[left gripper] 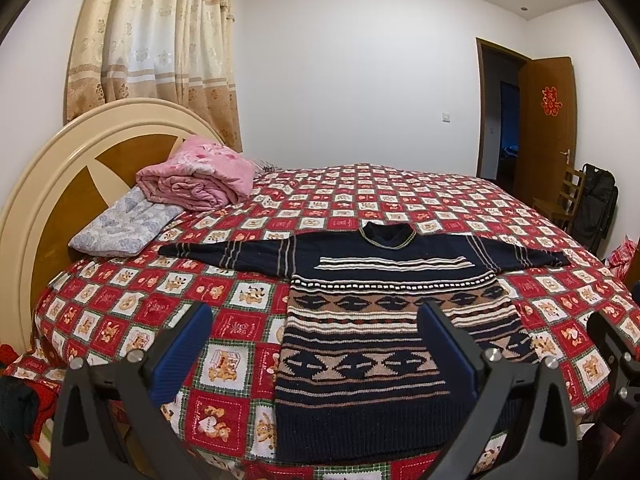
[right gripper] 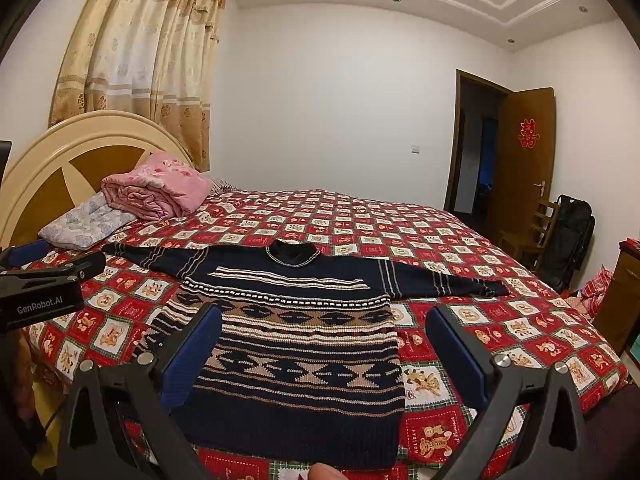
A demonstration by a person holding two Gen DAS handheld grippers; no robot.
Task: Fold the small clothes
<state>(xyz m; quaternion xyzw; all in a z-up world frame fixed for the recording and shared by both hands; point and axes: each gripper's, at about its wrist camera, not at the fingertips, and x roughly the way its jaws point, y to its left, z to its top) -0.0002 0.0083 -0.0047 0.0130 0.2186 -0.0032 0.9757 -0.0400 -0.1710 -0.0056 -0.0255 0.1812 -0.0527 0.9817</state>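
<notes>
A dark patterned sweater [left gripper: 384, 312] lies flat, sleeves outstretched, near the foot edge of a bed [left gripper: 360, 188] with a red checked cover. The left claw [left gripper: 316, 320] and right claw [right gripper: 324, 320] hover above it, both spread wide, holding nothing.
</notes>
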